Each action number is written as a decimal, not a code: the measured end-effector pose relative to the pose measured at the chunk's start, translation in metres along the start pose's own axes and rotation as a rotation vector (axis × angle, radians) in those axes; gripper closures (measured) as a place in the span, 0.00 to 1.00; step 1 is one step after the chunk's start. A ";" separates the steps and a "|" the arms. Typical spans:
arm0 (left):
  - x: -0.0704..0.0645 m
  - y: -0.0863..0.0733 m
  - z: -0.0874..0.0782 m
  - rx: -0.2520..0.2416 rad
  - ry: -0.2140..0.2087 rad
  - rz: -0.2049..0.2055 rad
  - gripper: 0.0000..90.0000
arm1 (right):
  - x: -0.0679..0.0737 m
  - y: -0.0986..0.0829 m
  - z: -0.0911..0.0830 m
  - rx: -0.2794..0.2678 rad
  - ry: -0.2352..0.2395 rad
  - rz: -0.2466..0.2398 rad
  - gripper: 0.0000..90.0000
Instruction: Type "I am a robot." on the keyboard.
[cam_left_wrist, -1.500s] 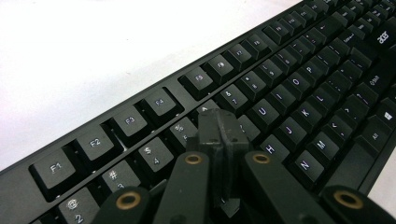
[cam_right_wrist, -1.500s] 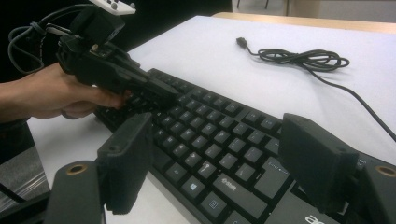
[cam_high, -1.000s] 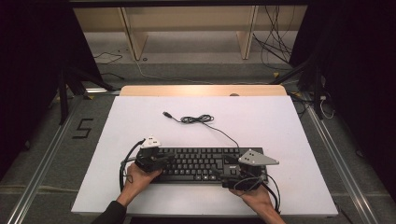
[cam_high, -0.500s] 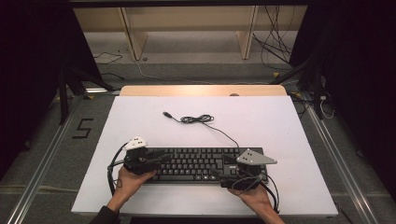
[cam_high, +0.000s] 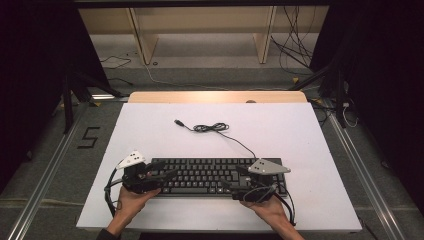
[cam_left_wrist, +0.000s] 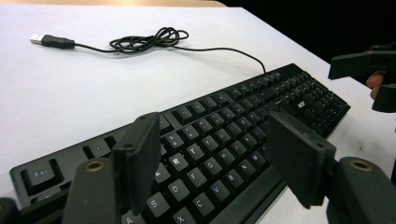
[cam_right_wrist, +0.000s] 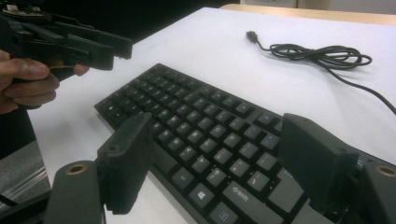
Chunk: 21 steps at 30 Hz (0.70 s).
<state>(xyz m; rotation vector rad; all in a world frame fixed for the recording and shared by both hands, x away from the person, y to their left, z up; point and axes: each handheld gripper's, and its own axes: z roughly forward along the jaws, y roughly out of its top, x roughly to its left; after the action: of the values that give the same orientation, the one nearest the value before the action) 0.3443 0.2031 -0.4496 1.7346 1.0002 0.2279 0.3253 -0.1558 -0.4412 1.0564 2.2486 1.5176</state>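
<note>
Overhead looks down; gripper views share keyboard (cam_high: 210, 175).

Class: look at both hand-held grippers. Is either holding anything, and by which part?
Nothing is held. The left hand-held gripper and right hand-held gripper are open above the keyboard.

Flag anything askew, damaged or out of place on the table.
Nothing looks damaged or spilled. The keyboard lies flat and square to the table's near edge; its cable trails loosely coiled, USB plug unplugged on the white tabletop.
</note>
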 end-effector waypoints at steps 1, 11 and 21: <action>0.000 -0.001 -0.001 -0.004 0.002 0.000 0.38 | 0.000 0.001 0.001 0.003 0.003 -0.003 0.31; -0.001 -0.007 -0.010 -0.021 0.003 0.000 0.34 | 0.001 0.005 0.017 0.047 0.020 -0.021 0.35; -0.001 -0.011 -0.015 -0.029 0.010 0.006 0.34 | 0.002 0.006 0.034 0.112 0.024 -0.040 0.55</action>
<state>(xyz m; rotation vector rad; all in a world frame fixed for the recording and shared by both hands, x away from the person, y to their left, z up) 0.3293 0.2131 -0.4523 1.7119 0.9942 0.2537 0.3454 -0.1291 -0.4505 1.0219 2.3812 1.4098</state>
